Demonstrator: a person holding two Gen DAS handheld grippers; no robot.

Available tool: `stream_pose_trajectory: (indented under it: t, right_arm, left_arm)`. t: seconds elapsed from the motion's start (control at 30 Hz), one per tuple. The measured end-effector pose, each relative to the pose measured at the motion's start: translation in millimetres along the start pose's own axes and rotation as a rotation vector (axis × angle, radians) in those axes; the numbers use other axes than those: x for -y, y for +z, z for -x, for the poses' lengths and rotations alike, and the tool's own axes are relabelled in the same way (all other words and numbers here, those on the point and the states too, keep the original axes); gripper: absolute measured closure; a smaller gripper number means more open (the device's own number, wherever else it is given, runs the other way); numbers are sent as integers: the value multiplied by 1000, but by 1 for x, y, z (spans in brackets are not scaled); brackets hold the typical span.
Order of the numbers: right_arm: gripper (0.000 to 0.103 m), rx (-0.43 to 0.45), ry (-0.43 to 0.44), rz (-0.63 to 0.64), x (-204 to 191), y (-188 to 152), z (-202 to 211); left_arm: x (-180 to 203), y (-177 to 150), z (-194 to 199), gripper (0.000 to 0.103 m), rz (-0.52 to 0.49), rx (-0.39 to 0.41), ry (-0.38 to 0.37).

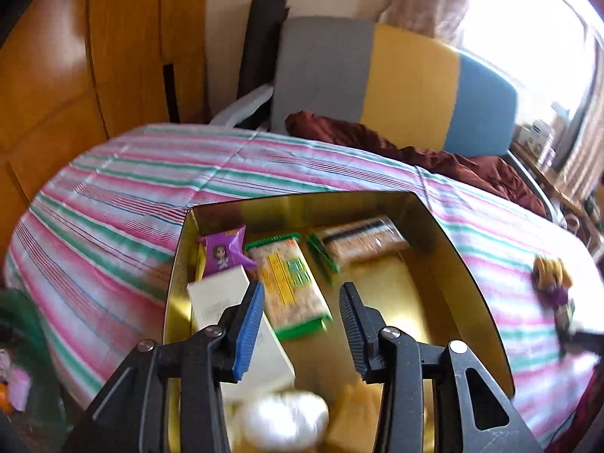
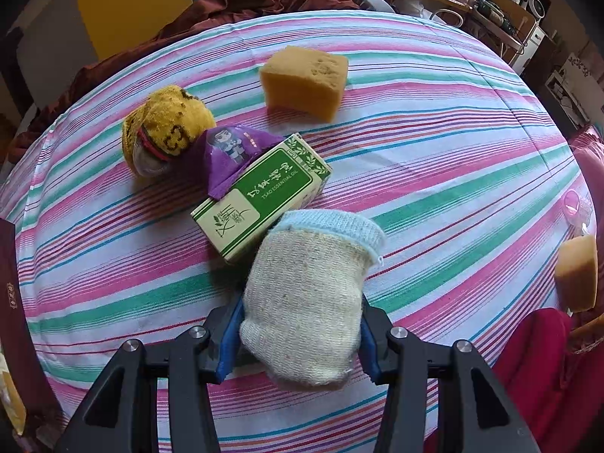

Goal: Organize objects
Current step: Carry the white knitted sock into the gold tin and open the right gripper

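My left gripper [image 1: 301, 290] hangs open over a gold tin [image 1: 464, 264] on the striped bedspread, with nothing between its pads. In the tin lie a purple packet [image 1: 222, 253], two green-edged cracker packets [image 1: 290, 287], a white box [image 1: 215, 294] and a blurred white bundle [image 1: 283, 421] just below the fingers. My right gripper [image 2: 302, 302] is shut on a rolled cream sock [image 2: 305, 264] with a light blue cuff. Beyond it lie a green essential-oil box [image 2: 264, 192], another purple packet [image 2: 234, 151], a yellow sock ball [image 2: 166, 128] and a yellow sponge [image 2: 305, 79].
A second sponge [image 2: 577, 275] sits at the right edge above a red cloth [image 2: 536, 358]. A dark red box side [image 2: 11, 302] stands at the left. Behind the bed are a brown blanket [image 1: 453, 158], a grey, yellow and blue chair back [image 1: 407, 87] and a wooden wardrobe [image 1: 75, 75].
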State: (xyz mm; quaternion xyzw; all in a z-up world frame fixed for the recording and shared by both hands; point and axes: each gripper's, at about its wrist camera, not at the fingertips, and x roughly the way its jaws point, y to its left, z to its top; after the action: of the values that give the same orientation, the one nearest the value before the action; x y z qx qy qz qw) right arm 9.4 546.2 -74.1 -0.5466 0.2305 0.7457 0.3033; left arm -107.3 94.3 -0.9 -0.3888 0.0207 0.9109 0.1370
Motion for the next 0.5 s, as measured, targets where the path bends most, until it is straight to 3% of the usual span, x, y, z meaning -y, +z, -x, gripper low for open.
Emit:
stream_pose_trajectory:
  t: [0.27, 0.43, 0.5]
  right_arm:
    - [52, -19, 87, 103, -32, -25, 13]
    - [53, -12, 232, 175, -59, -45, 29]
    - [53, 17, 264, 220, -81, -80, 45]
  left_arm:
    - [6, -29, 37, 55, -41, 58, 50]
    - [1, -40, 44, 54, -58, 77, 87]
    - [-3, -43, 43, 54, -51, 70, 88]
